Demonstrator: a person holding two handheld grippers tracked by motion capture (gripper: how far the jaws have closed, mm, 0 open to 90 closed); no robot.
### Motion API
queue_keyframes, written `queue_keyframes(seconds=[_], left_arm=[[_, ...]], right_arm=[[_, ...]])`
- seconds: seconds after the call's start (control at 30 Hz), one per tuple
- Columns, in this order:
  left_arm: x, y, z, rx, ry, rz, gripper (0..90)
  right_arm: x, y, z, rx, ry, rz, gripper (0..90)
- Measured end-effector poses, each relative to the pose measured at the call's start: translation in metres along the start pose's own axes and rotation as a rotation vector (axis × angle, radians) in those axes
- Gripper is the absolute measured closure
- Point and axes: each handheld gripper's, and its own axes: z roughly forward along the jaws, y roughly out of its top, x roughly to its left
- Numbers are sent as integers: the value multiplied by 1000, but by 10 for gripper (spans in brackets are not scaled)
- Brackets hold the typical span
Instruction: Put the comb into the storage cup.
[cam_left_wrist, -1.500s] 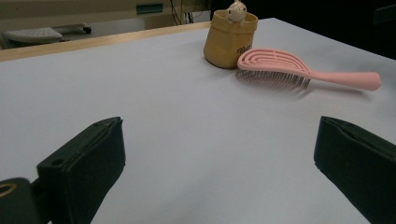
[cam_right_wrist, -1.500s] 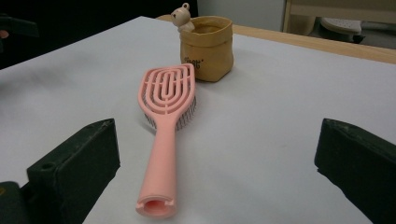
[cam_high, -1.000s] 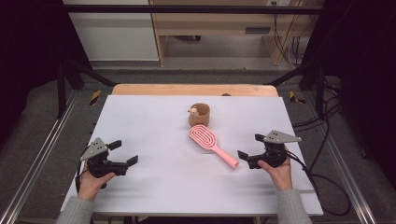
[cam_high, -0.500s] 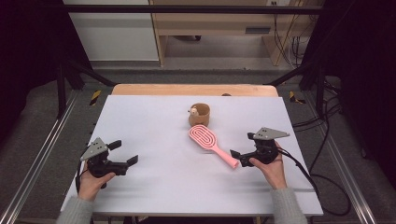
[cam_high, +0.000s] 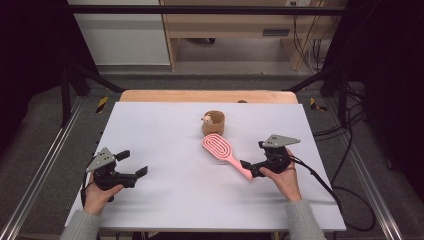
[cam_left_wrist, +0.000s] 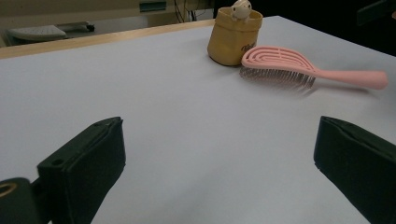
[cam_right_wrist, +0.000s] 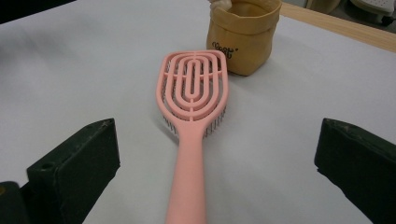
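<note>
A pink hairbrush lies bristles down on the white table, its handle pointing toward the near right. Just behind its head stands a small tan fabric pouch with a little pale figure in its top. My right gripper is open, and the end of the handle lies between its jaws without touching them. In the right gripper view the hairbrush runs up the middle toward the pouch. My left gripper is open and holds nothing at the near left. From it the hairbrush and pouch show far off.
The white table top has a wooden strip along its far edge. Metal frame rails run down both sides. A black cable trails from the right gripper off the table's right side.
My right gripper has moved left toward the hairbrush, and its jaws now straddle the handle's end. The left gripper, the hairbrush and the pouch have stayed put.
</note>
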Motion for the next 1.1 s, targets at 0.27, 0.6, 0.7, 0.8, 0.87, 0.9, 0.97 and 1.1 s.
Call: queue_keyframes(seconds=[0.27,0.6,0.7,0.8,0.87,0.9,0.97,1.1], left_arm=[[0,0,0,0,1,-2,21],[0,-1,1,6,-1,0,21],[1,-1,1,8,0,-1,21],[1,-1,1,6,1,-1,21],[1,-1,1,8,0,0,21],[1,-1,1,8,0,0,21],[1,-1,1,8,0,1,21],[1,-1,1,5,1,-1,21]], right_arm=[[3,6,8,12,11,-13,5],[7,9,22,58,19,-28,5],[8,10,26,64,27,-30,5],[7,10,30,79,27,-25,5],[7,11,32,89,27,-27,5],[8,11,33,95,25,-28,5],[8,12,35,104,31,-31,5],[10,15,40,115,32,-39,5]])
